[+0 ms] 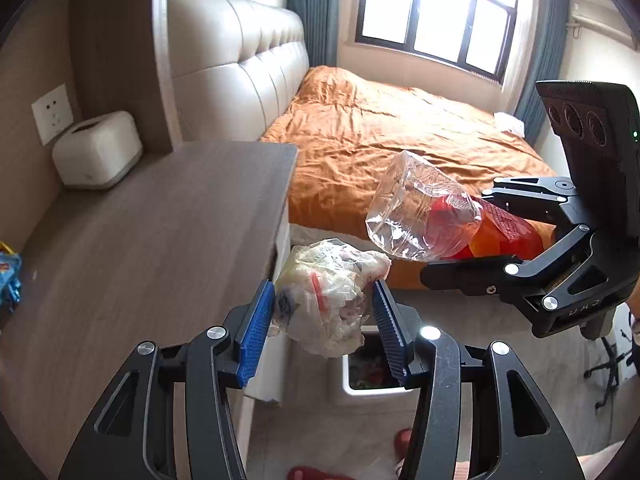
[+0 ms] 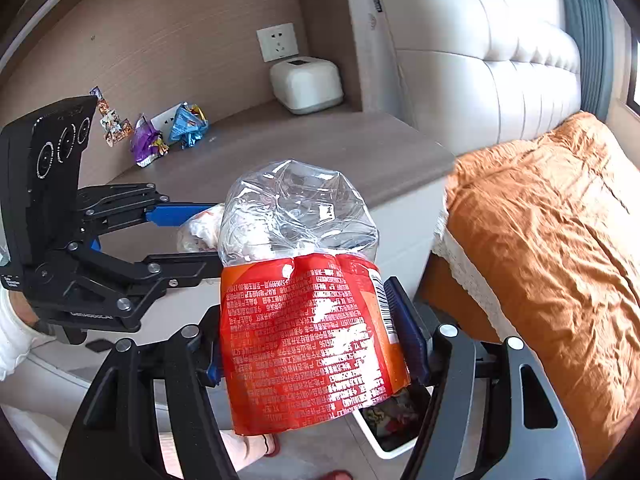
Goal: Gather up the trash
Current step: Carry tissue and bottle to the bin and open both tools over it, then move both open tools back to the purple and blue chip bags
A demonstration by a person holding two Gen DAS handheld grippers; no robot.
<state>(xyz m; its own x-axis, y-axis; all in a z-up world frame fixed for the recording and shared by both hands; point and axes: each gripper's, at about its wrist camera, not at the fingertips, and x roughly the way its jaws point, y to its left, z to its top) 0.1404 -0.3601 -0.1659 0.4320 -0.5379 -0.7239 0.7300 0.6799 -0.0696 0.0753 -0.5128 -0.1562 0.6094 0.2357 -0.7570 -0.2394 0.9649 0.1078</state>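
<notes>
Both grippers are carrying trash right now, out past the near edge of the bedside counter [image 1: 160, 216]. The left gripper [image 1: 324, 312] has its blue pads clamped on a crumpled wad of clear plastic [image 1: 328, 296] with some red and dark bits showing through it, can't really tell what's wrapped inside. The right gripper [image 2: 316, 336] is squeezed onto a crushed clear plastic bottle [image 2: 304, 280] around its red-orange label; the print on the label is too small and warped to read, and the cap end is hidden behind the gripper body in its own view. From the left wrist view you see the same bottle [image 1: 424, 208] off to the right, held in the right gripper [image 1: 480, 232], with the orange bed [image 1: 400, 128] behind it. Down on the floor between the counter and the bed there's a white bin [image 1: 352, 392], but in both views it's mostly blocked by the grippers and the stuff they're holding, so only a corner of the rim and some dark jumbled contents show. More trash sits at the far back of the counter by the wall: a purple wrapper [image 2: 148, 146], a blue wrapper [image 2: 188, 124] and some small picture cards [image 2: 112, 124]. In the left view the blue one is cut off at the left frame edge. A white tissue box [image 2: 306, 84] sits farther right under the wall socket [image 2: 278, 42]. Something red near the floor at the bottom edge is cut off, can't say what it is.
</notes>
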